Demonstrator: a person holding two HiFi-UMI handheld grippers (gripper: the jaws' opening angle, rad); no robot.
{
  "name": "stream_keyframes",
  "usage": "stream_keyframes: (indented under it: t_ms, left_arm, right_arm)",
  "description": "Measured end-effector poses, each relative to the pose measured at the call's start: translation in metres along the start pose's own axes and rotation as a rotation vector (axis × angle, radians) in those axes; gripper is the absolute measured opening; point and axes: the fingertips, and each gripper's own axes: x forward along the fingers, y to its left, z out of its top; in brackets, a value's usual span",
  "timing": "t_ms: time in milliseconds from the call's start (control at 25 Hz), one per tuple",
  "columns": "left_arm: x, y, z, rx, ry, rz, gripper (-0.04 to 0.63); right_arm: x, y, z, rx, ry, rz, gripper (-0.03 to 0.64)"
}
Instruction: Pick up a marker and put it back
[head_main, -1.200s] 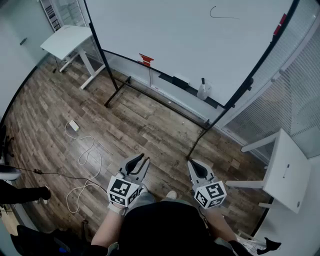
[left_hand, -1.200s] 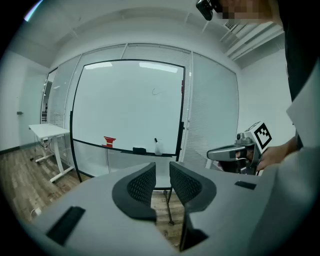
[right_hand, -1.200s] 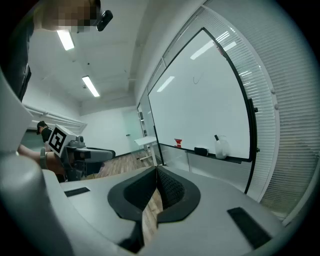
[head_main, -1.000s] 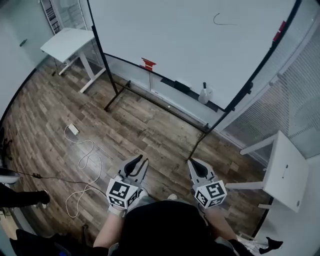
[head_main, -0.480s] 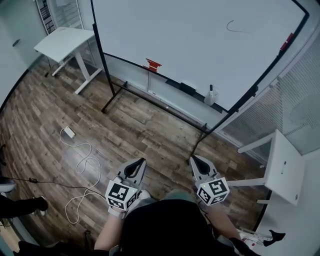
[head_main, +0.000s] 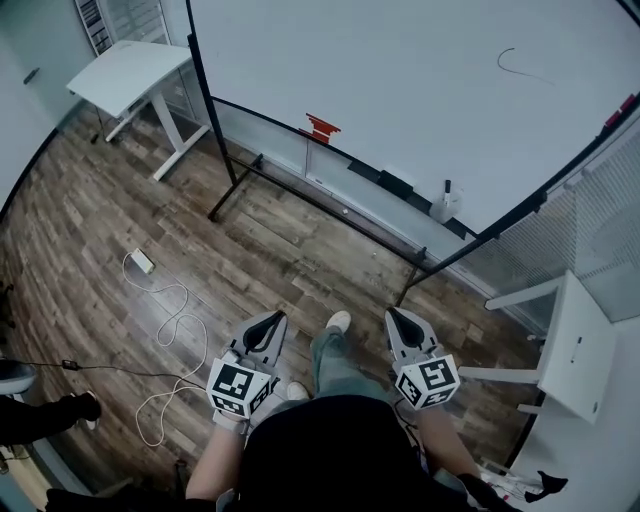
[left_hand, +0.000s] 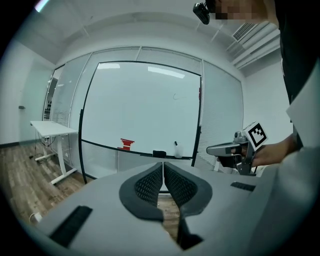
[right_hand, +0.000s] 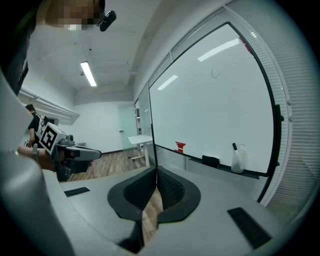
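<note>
Left gripper (head_main: 264, 328) and right gripper (head_main: 400, 322) both stand closed and empty, well apart from the marker (head_main: 447, 186) upright in its holder (head_main: 443, 207) at the whiteboard (head_main: 400, 80); arriving with jaws unopened would likely topple marker and holder.

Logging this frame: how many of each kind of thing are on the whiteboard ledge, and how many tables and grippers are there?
red item: 1
black eraser: 1
marker: 1
translucent holder: 1
white tables: 2
left gripper and right gripper: 2
Total: 8
</note>
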Motion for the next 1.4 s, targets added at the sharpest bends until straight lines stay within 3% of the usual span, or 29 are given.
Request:
stream_keyframes:
  t_ms: [280, 480, 640, 760, 1400]
  left_arm:
    - [0.107, 0.043, 0.034, 0.036, 0.053, -0.001, 0.026]
    - [0.201, 0.048, 0.068, 0.081, 0.09, -0.062, 0.026]
    - [0.265, 0.038, 0.084, 0.09, 0.093, -0.128, 0.026]
    - [0.302, 0.025, 0.093, 0.128, 0.096, -0.189, 0.026]
    - [0.397, -0.015, 0.095, 0.165, 0.171, -0.456, 0.026]
  right_arm:
    - [0.084, -0.078, 0.031, 0.036, -0.033, 0.012, 0.031]
    - [0.115, -0.155, 0.058, 0.061, -0.061, -0.029, 0.032]
    - [0.122, -0.207, 0.068, 0.073, -0.081, -0.075, 0.098]
    - [0.119, -0.237, 0.07, 0.089, -0.095, -0.121, 0.098]
    - [0.102, -0.328, 0.046, 0.143, -0.039, -0.428, 0.103]
